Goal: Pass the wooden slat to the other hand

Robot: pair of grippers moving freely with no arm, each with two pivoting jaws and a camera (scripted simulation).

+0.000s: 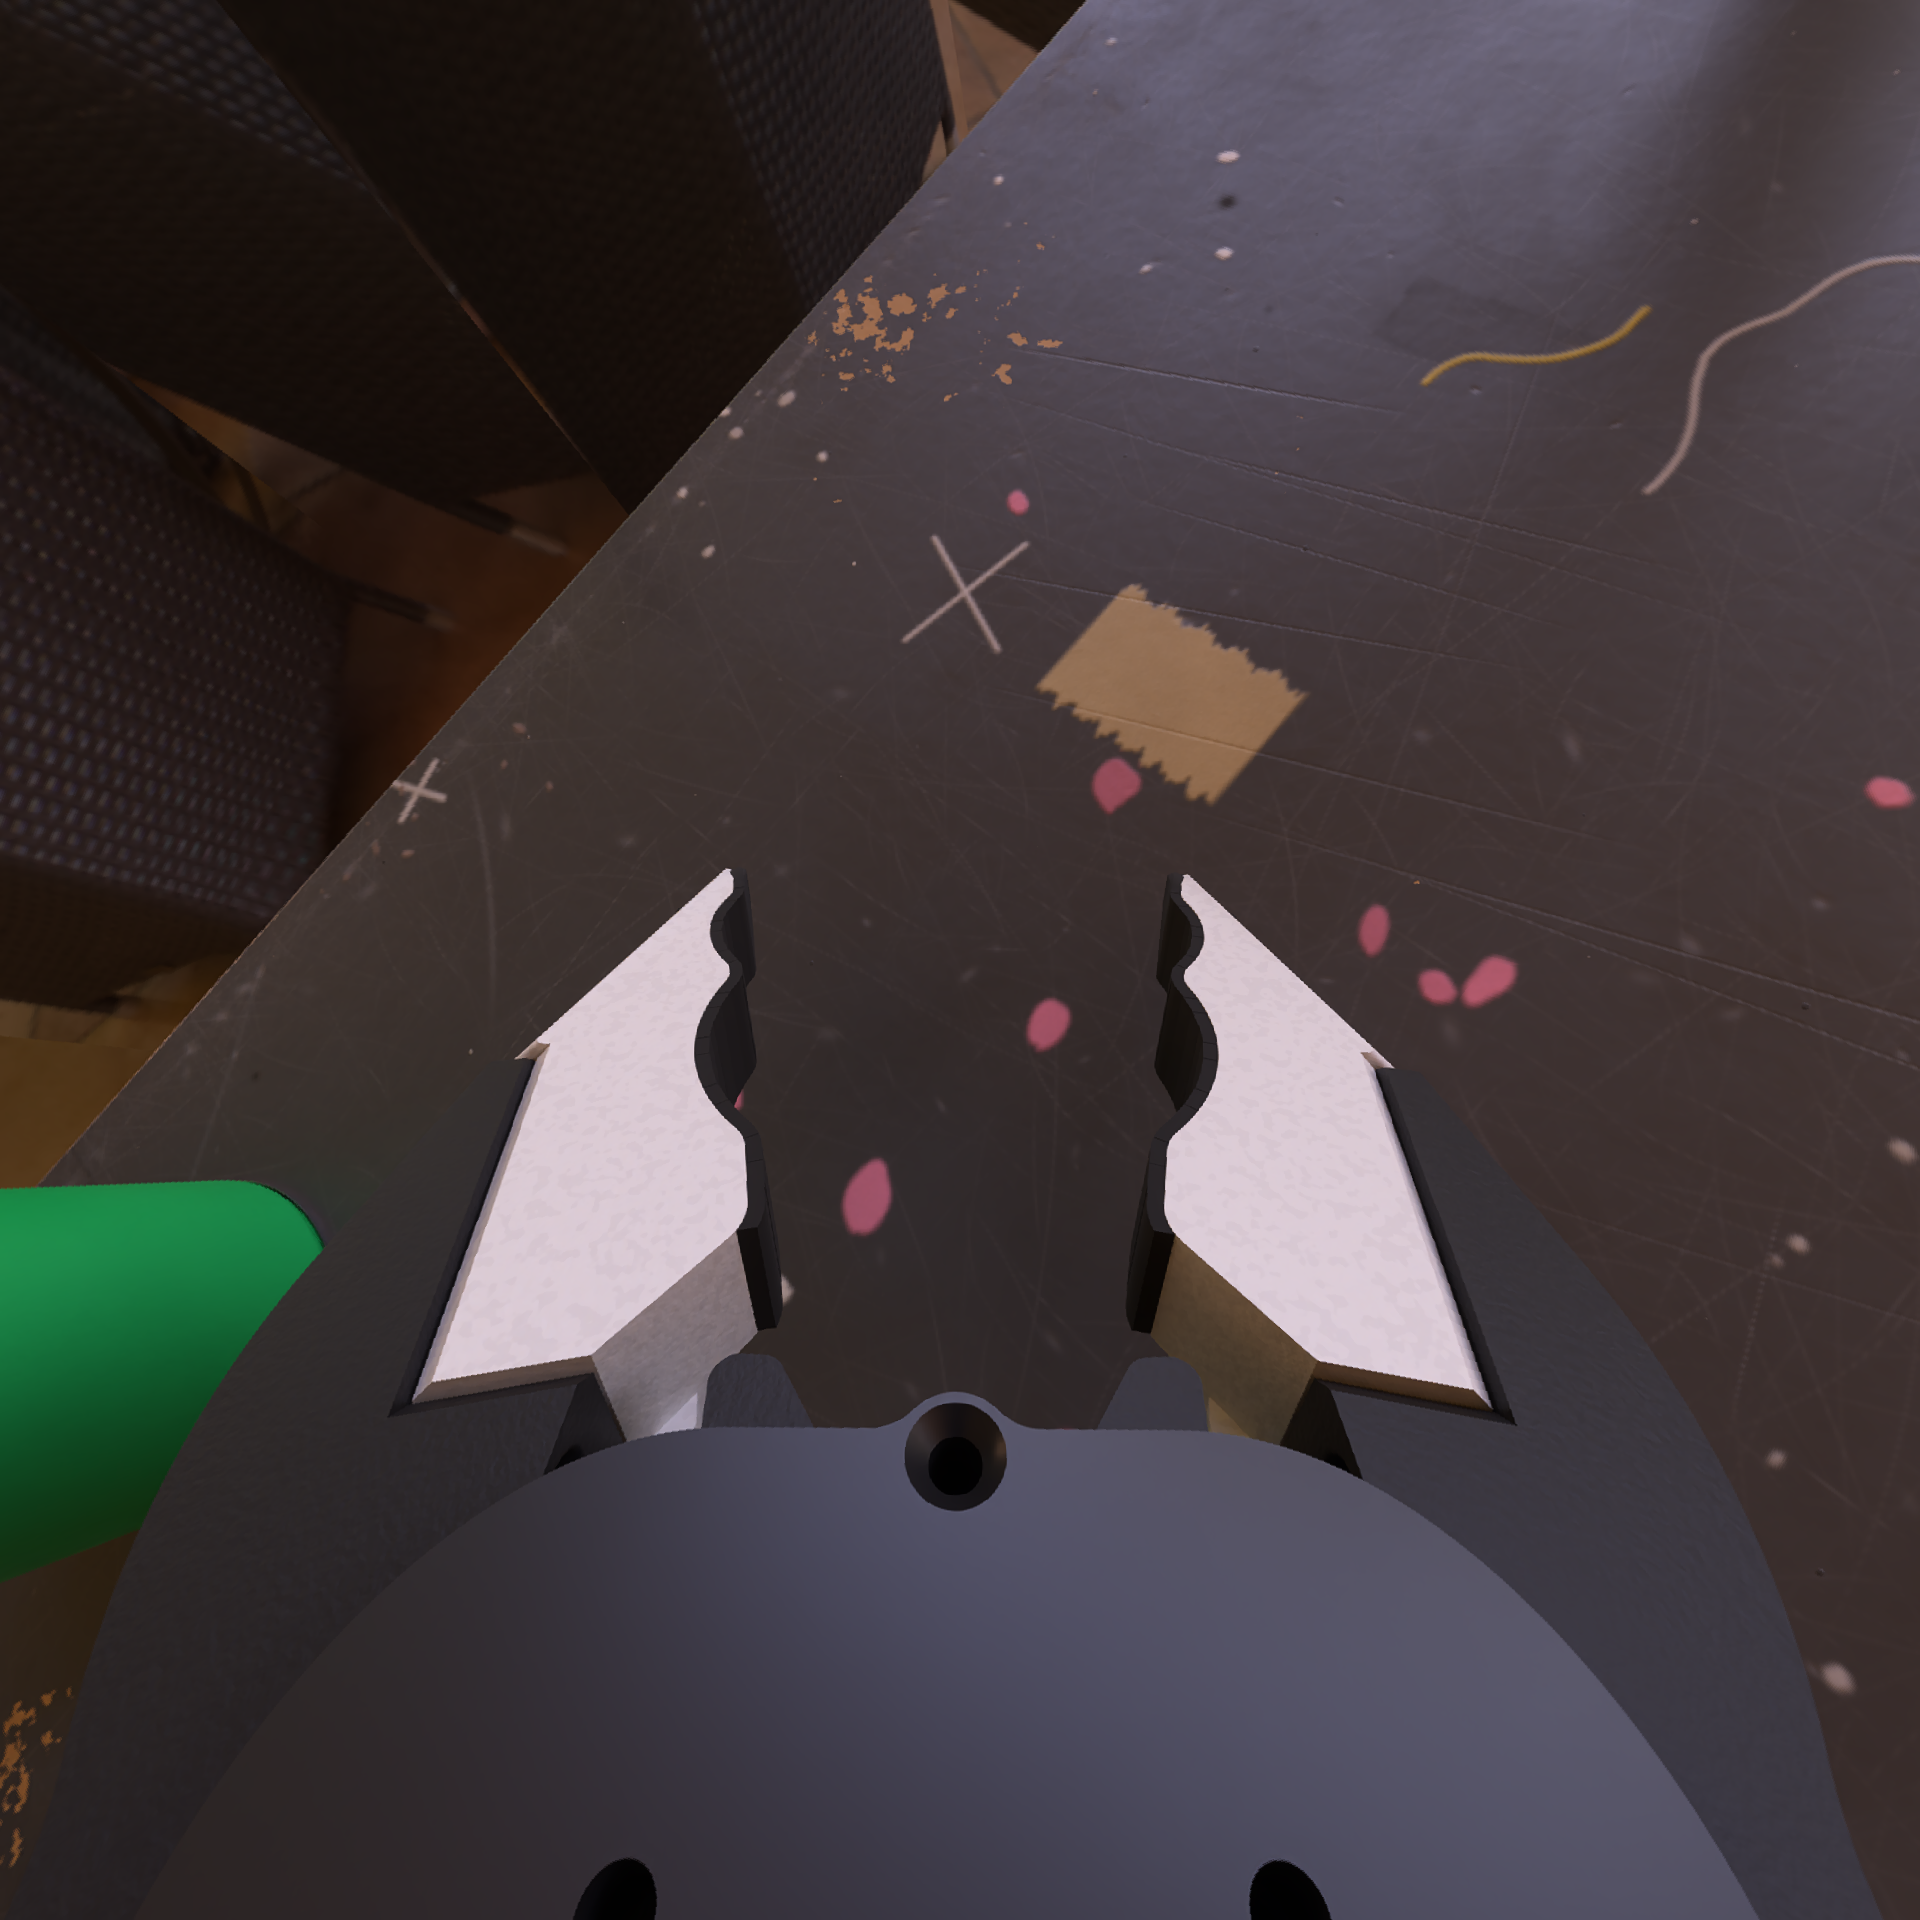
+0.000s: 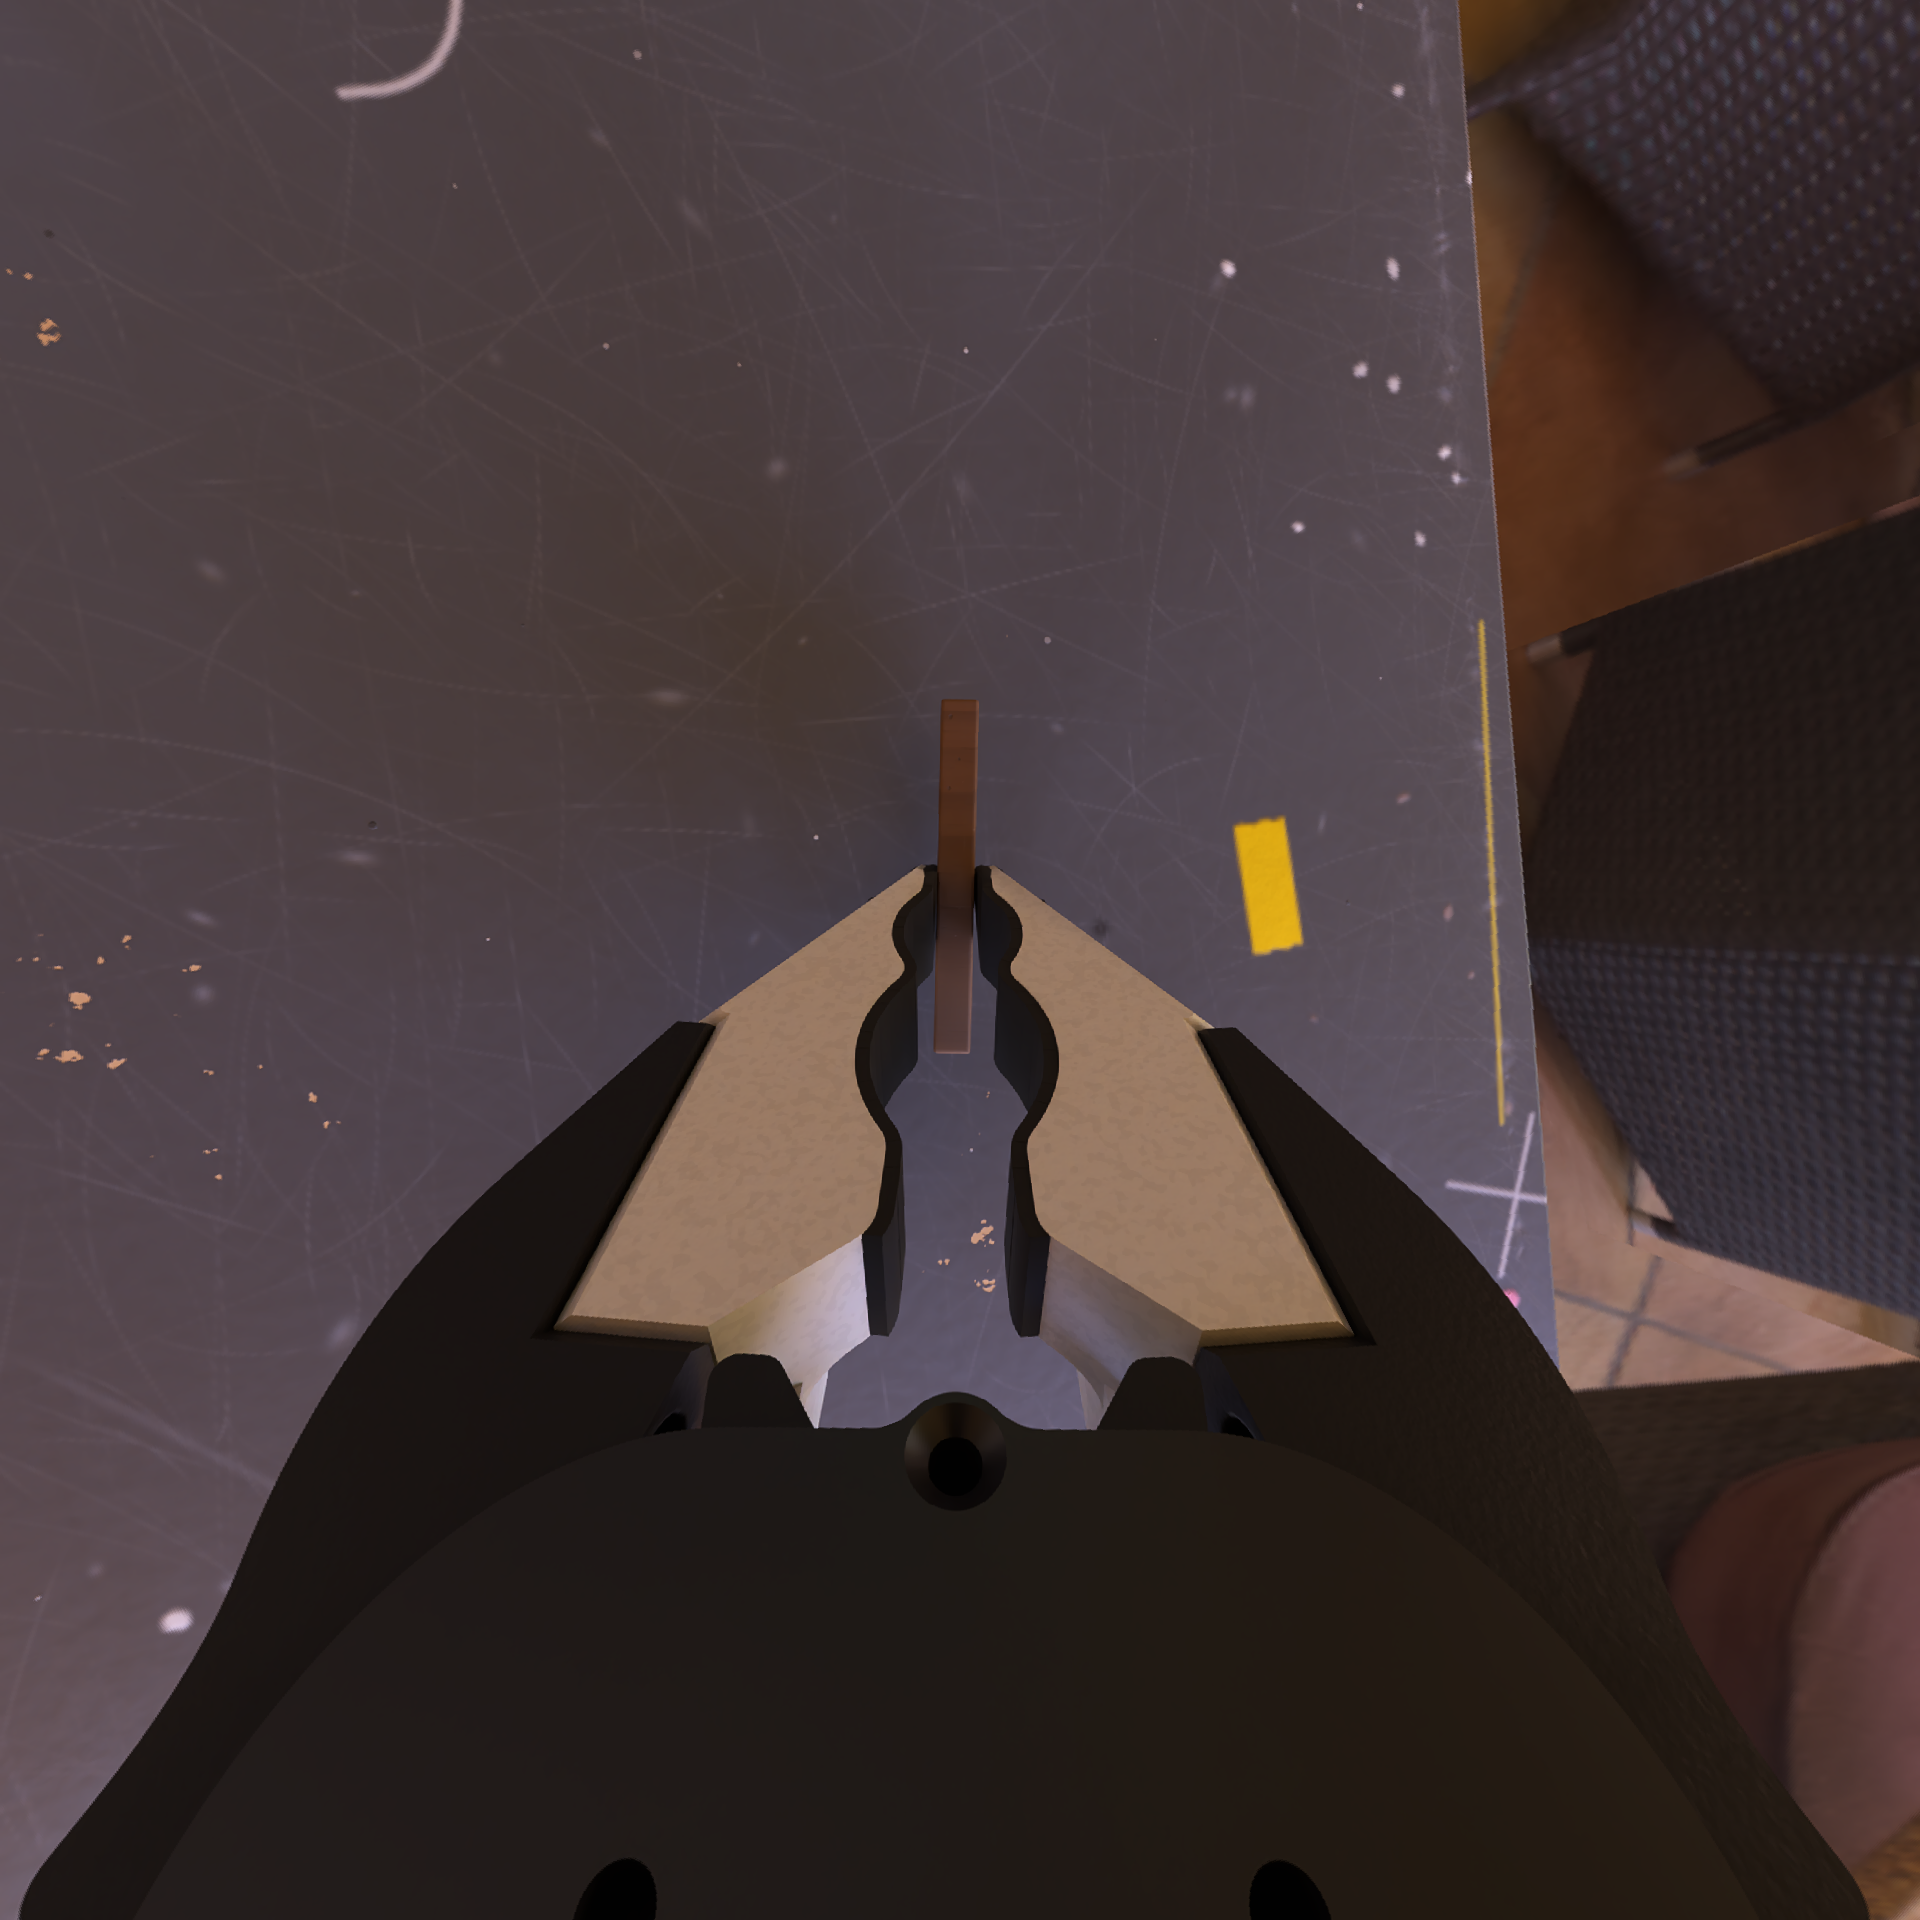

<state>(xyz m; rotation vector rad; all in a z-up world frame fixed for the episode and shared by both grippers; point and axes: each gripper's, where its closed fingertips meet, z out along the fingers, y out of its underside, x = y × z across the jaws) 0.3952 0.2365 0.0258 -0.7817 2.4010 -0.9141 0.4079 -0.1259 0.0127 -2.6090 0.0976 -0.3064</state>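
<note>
The wooden slat (image 2: 957, 790) is a thin brown strip seen edge-on in the right wrist view. My right gripper (image 2: 957, 883) is shut on it at the fingertips, and the slat sticks out past them above the dark table (image 2: 520, 520). My left gripper (image 1: 956, 894) is open and empty, held over the dark table (image 1: 1351, 468) near its left edge. The slat does not show in the left wrist view, and neither gripper shows in the other's view.
The table bears scratches, pink spots (image 1: 865, 1195), a tan tape patch (image 1: 1169, 694) and a yellow tape piece (image 2: 1268, 883). A green object (image 1: 125, 1340) lies at the left. Dark woven chairs (image 1: 208, 312) stand past the table edges, also in the right wrist view (image 2: 1745, 935).
</note>
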